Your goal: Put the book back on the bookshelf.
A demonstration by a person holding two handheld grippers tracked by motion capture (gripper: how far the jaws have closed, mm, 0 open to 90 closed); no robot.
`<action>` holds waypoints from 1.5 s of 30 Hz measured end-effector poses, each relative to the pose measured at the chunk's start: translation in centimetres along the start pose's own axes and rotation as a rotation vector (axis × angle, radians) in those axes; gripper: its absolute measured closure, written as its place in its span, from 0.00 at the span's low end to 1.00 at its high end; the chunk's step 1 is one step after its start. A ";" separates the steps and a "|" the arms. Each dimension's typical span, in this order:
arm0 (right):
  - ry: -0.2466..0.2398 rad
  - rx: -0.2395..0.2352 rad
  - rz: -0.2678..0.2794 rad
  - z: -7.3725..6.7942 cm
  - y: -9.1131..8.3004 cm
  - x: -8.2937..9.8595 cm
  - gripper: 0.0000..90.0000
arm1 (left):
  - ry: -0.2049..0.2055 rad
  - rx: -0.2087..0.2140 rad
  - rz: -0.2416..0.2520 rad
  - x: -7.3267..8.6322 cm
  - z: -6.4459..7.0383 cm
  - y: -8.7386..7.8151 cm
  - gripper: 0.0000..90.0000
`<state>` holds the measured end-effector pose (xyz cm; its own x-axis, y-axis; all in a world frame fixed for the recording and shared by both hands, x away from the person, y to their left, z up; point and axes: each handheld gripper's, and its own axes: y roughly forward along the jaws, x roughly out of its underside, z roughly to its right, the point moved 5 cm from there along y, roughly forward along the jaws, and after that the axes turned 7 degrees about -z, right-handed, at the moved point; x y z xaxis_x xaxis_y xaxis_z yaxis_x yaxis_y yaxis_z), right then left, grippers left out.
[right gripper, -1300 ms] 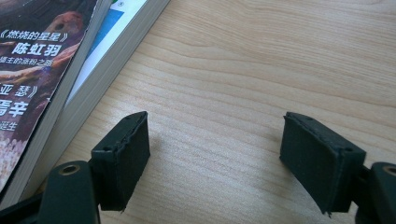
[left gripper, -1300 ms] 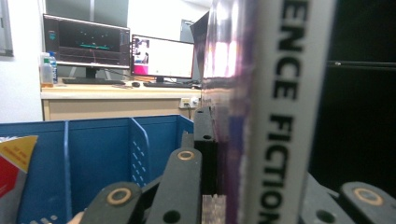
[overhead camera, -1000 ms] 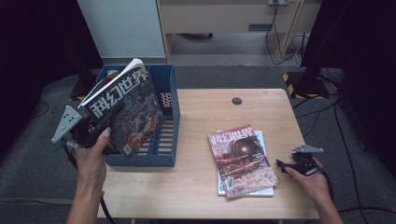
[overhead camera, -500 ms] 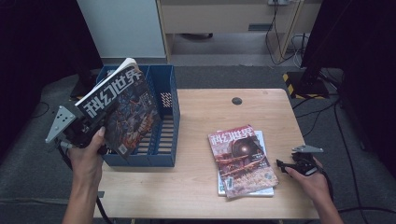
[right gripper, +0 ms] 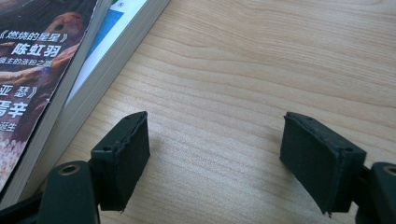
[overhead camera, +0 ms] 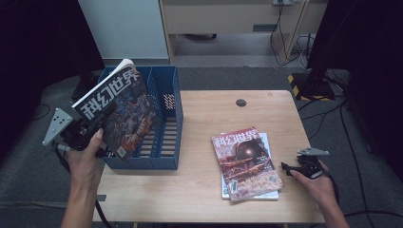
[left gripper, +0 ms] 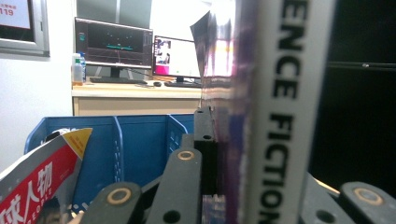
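A dark-covered magazine (overhead camera: 119, 114) with large white characters is held tilted over the left part of the blue file rack (overhead camera: 164, 118). My left gripper (overhead camera: 90, 137) is shut on its lower edge. In the left gripper view the magazine's white spine (left gripper: 280, 112) stands upright, pinched by my left gripper (left gripper: 233, 186). Two more magazines (overhead camera: 244, 161) lie stacked on the wooden table (overhead camera: 199, 190), a red-covered one on top. My right gripper (overhead camera: 292, 168) rests low just right of that stack, open. The right gripper view shows my right gripper (right gripper: 215, 163) with its jaws wide apart over bare wood, the stack (right gripper: 46, 70) at the left.
The rack has several upright dividers, and another magazine (left gripper: 37, 182) with a red and yellow cover leans inside it. A small black round cap (overhead camera: 241, 102) sits in the table near its far edge. Cabinets and monitors stand beyond the table.
The left hand has shifted the held magazine slightly left and down beside the rack. The right gripper has stayed in place, open.
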<state>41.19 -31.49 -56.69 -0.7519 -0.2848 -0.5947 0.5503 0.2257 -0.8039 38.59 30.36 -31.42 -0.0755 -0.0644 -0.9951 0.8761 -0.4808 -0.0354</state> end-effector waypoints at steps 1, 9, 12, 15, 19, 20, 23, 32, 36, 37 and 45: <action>0.000 0.000 0.000 0.0 0.0 0.0 0.27 | 0.000 -0.004 0.000 0.0 -0.1 0.0 0.92; -0.001 0.000 0.000 0.0 0.0 0.0 0.27 | -0.009 -0.024 0.001 0.0 -0.7 -0.5 0.92; 0.000 0.000 0.000 0.0 0.0 0.0 0.27 | -0.012 -0.029 0.000 0.0 -0.8 -0.5 0.92; 0.000 0.000 0.000 0.0 0.0 0.0 0.27 | -0.012 -0.039 -0.001 0.0 -1.0 -0.6 0.92; -0.001 0.000 0.000 0.0 0.0 0.0 0.27 | -0.018 -0.060 -0.007 0.1 -1.3 -0.6 0.92; 0.000 0.000 0.000 0.0 0.0 0.0 0.27 | -0.018 -0.063 -0.007 0.2 -1.4 -0.6 0.92; -0.001 0.000 0.000 0.0 0.0 0.0 0.27 | -0.016 -0.073 -0.011 0.3 -1.6 -0.5 0.92; -0.005 -0.002 -0.004 0.0 0.0 0.0 0.27 | -0.018 -0.099 -0.019 0.6 -1.9 0.6 0.92; -0.006 -0.004 -0.005 0.0 0.0 0.0 0.27 | -0.006 -0.112 -0.034 0.7 -2.0 1.5 0.92; -0.006 -0.004 -0.005 0.0 0.0 0.0 0.27 | -0.006 -0.115 -0.036 0.7 -2.0 1.7 0.92; -0.009 -0.005 -0.003 0.0 0.0 0.0 0.27 | -0.013 -0.132 -0.037 0.5 -2.5 3.0 0.92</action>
<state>41.24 -31.53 -56.68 -0.7505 -0.2935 -0.5921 0.5458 0.2298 -0.8058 42.37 31.08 -32.26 -0.1143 -0.0601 -0.9916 0.9274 -0.3642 -0.0848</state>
